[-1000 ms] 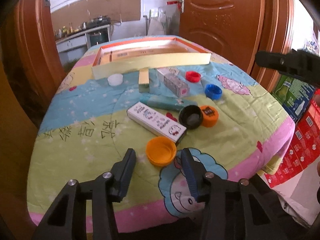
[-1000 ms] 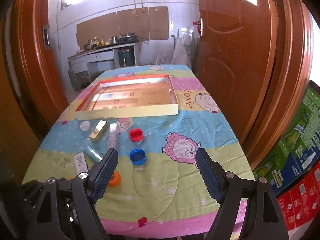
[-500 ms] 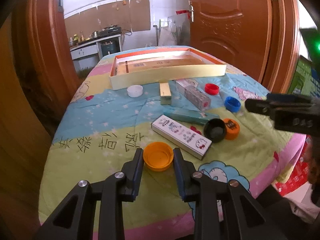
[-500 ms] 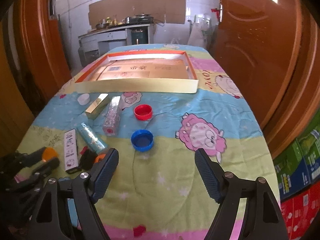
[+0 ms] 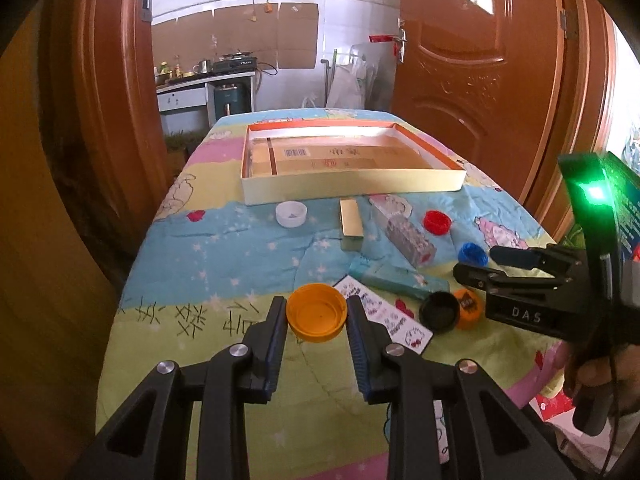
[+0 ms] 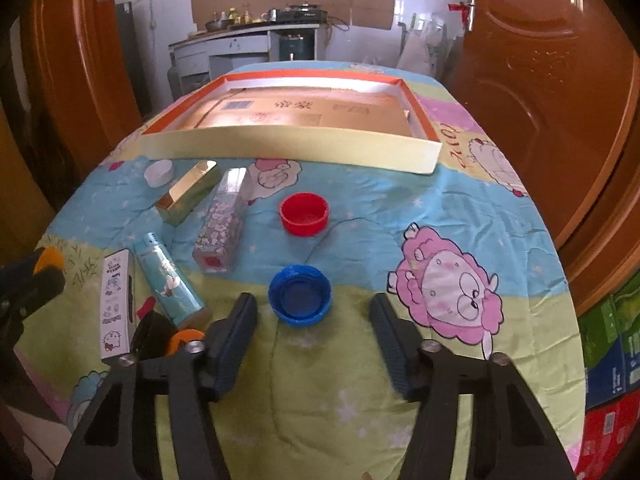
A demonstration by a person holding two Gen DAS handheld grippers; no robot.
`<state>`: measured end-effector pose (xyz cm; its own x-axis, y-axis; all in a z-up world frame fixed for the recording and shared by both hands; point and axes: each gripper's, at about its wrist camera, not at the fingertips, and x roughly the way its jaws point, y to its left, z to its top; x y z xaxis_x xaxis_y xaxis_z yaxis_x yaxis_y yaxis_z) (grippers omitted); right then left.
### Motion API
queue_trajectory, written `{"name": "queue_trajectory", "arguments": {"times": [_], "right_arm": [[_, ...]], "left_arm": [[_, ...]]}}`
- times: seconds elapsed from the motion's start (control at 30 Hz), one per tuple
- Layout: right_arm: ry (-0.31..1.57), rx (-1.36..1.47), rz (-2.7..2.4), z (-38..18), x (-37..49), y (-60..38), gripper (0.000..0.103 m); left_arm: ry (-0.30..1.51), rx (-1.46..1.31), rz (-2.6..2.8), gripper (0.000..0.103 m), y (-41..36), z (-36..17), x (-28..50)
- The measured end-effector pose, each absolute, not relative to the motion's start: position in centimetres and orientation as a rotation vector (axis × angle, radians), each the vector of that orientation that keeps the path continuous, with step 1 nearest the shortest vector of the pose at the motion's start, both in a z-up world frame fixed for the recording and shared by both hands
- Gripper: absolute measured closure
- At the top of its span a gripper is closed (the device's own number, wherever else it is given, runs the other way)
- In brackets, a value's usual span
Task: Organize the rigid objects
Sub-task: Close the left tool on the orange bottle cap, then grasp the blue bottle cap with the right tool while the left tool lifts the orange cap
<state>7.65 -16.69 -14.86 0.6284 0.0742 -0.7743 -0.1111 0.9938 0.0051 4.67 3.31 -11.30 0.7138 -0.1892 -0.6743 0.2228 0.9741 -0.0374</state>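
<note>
Cartoon-print bedding covers the counter [image 6: 460, 208], which stands in a doorway between brown wooden doors, a kitchen behind. Nearest the viewer, the large orange cap [image 5: 317, 318] sits clamped between the jaws of the left gripper [image 5: 316, 312]; whether it has left the cloth I cannot tell. The right gripper [image 6: 312, 312] has its jaws to either side of the blue cap [image 6: 299, 295]; they have just been closing, yet both pads stand clear of the cap's rim, so it is not gripped.

Around these lie the rest: a red cap [image 6: 304, 214], a white cap [image 6: 159, 172], a black cap [image 5: 439, 312] touching a small orange cap [image 5: 469, 312], a gold box [image 6: 187, 192], a clear patterned box [image 6: 222, 220], a teal tube box [image 6: 168, 282] and a white cartoon-printed box [image 6: 116, 300].

Beyond them the shallow cardboard tray [image 6: 288, 146] shows only flat cardboard liners on its floor. Judged from that, the sorting has barely begun: nothing is put away, one cap is in hand, a second is about to be, and eight more pieces wait.
</note>
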Motion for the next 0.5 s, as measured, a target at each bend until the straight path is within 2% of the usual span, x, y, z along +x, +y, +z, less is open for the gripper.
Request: {"name": "queue_trajectory", "arguments": {"times": [0.07, 0.5], "right_arm": [[0.878, -0.052, 0.106, -14.7, 7.8, -16.7, 0.072], [0.842, -0.012, 0.105, -12.4, 7.5, -17.0, 0.072]], "left_arm": [[0.746, 0.043, -0.229, 0.073, 3.2, -11.2, 4.9], [0.732, -0.01, -0.254, 0.073, 2.4, -9.7, 7.2]]}}
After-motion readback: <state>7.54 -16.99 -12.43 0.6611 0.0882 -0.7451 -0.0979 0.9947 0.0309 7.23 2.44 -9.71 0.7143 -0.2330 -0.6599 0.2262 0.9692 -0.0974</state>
